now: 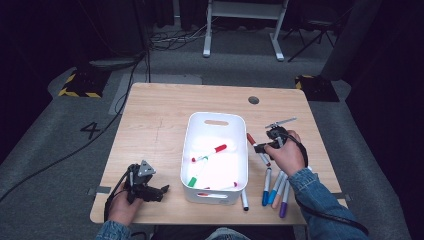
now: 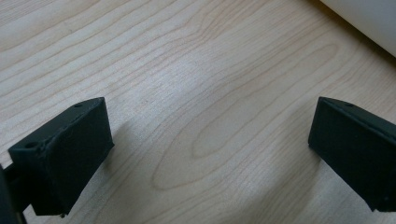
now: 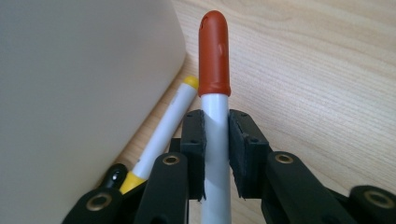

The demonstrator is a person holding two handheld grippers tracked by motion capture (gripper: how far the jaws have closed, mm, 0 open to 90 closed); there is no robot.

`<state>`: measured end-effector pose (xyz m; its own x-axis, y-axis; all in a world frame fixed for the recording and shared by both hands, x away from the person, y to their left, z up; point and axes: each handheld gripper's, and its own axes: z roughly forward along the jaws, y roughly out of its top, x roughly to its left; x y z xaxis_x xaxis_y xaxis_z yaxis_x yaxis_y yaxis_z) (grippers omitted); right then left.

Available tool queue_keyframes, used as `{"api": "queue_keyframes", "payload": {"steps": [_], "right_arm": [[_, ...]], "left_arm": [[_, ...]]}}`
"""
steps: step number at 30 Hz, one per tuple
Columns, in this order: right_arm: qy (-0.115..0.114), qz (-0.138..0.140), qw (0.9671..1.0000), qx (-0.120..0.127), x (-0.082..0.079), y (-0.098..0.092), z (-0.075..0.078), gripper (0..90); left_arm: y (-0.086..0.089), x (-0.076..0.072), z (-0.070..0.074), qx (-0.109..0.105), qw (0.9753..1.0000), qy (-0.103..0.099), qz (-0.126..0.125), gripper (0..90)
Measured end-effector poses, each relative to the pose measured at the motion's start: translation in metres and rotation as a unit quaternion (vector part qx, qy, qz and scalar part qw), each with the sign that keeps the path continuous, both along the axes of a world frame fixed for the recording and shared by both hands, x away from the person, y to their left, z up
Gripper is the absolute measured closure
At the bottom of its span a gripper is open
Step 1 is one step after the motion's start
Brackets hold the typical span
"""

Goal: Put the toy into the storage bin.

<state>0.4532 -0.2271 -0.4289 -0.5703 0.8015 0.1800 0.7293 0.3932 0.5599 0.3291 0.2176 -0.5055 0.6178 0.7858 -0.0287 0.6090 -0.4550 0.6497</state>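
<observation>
Red-capped white marker (image 3: pixel 215 93) clamped between the black pads of the right gripper (image 1: pixel 263 146), barrel pinched just below the cap, near the right edge of the pale wooden bench (image 1: pixel 155 120) and just right of the white rectangular plastic bin (image 1: pixel 216 120). Long axis running forward out of the jaws, cap end leading, angled up-left toward the bin's far right corner in the high view. Jaws drawn in tight on the barrel, pads touching both sides. Beside it, against the bin wall, a yellow-banded white marker (image 3: pixel 166 135) lying flat on the wood. More markers (image 1: pixel 276 189) fanned near the front edge, right of the bin. Left gripper (image 1: pixel 150 190) near the front left corner, jaws spread wide over bare wood, gripping nothing.
</observation>
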Motion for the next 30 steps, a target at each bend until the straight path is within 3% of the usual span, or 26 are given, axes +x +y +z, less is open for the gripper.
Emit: {"api": "queue_keyframes", "payload": {"steps": [12, 22, 30], "right_arm": [[-0.033, 0.016, 0.9985, 0.04, -0.02, -0.006, 0.036, 77.3], [-0.063, 0.026, 0.9948, 0.076, -0.035, -0.009, 0.068, 77.3], [-0.08, 0.039, 0.9925, 0.084, -0.046, -0.007, 0.089, 77.3]], "left_arm": [[0.0, 0.0, 0.0, 0.0, 1.0, 0.0, 0.001, 0.0], [0.0, 0.0, 0.0, 0.0, 1.0, 0.0, 0.0, 0.0], [0.0, 0.0, 0.0, 0.0, 1.0, 0.0, 0.0, 0.0]]}}
